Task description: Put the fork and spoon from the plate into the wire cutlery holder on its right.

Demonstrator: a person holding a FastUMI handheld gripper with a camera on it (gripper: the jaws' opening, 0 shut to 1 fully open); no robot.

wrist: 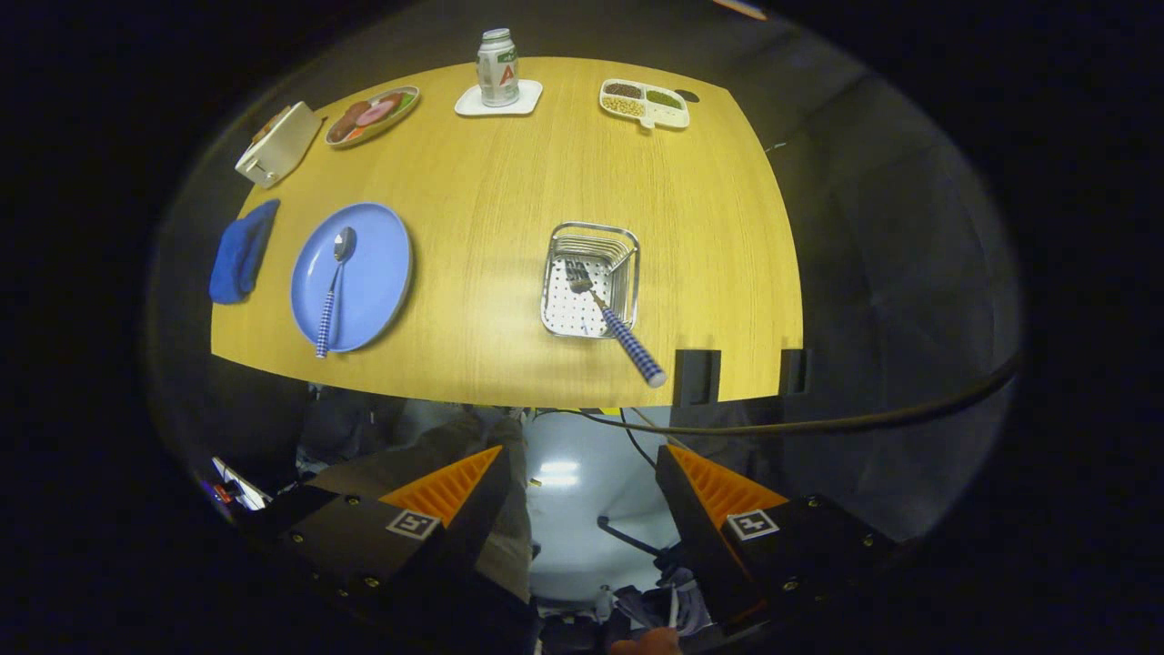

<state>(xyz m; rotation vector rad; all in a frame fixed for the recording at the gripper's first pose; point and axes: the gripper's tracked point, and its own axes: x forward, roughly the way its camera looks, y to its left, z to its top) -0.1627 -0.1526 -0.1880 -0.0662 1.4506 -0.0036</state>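
table (509, 182): wooden top, lit warmly, carried all the items listed here
blue cloth (241, 253): folded, lay near the table's edge
cream box (277, 143): sat tilted at a far corner, just beyond the blue cloth
oval dish (372, 115): held sliced food, beside the cream box
can (497, 67): stood upright on a white coaster (523, 102) at the far edge
divided tray (644, 103): white, held grains and beans in separate compartments, well apart from the can
cable (818, 423): dark, ran below the table's near edge
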